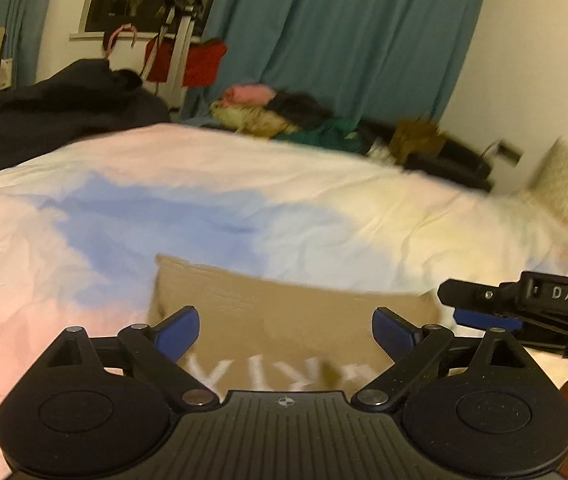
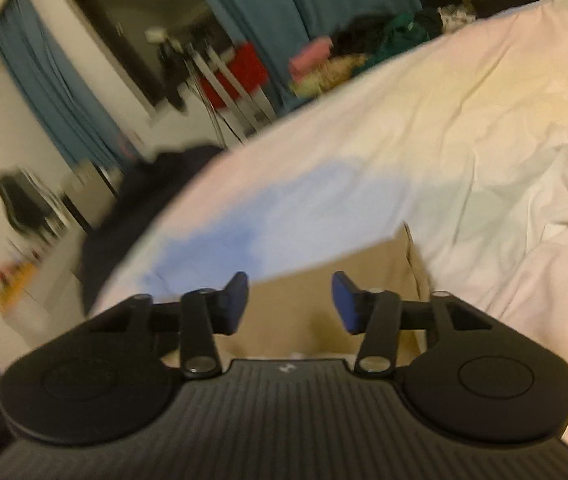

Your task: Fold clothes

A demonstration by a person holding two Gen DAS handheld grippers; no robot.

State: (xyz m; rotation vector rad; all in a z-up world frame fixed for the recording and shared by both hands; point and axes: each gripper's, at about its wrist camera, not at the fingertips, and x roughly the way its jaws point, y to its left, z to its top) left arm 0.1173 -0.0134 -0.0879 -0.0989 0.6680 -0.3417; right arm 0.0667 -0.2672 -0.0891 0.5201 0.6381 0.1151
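Observation:
A tan garment (image 1: pixel 284 320) with pale lettering lies flat on the pastel tie-dye bed cover (image 1: pixel 243 184). It also shows in the right wrist view (image 2: pixel 364 272). My left gripper (image 1: pixel 284 332) is open and empty, just above the tan garment's near part. My right gripper (image 2: pixel 290 300) is open and empty over the same garment. In the left wrist view the right gripper (image 1: pixel 484 312) reaches in from the right edge beside the garment's right corner.
A dark garment (image 1: pixel 51 116) lies heaped at the bed's far left. A pile of clothes (image 1: pixel 275 112) sits beyond the bed by the teal curtain (image 1: pixel 344 32). Rumpled white bedding (image 2: pixel 564 184) lies to the right. A drying rack (image 1: pixel 175 40) stands behind.

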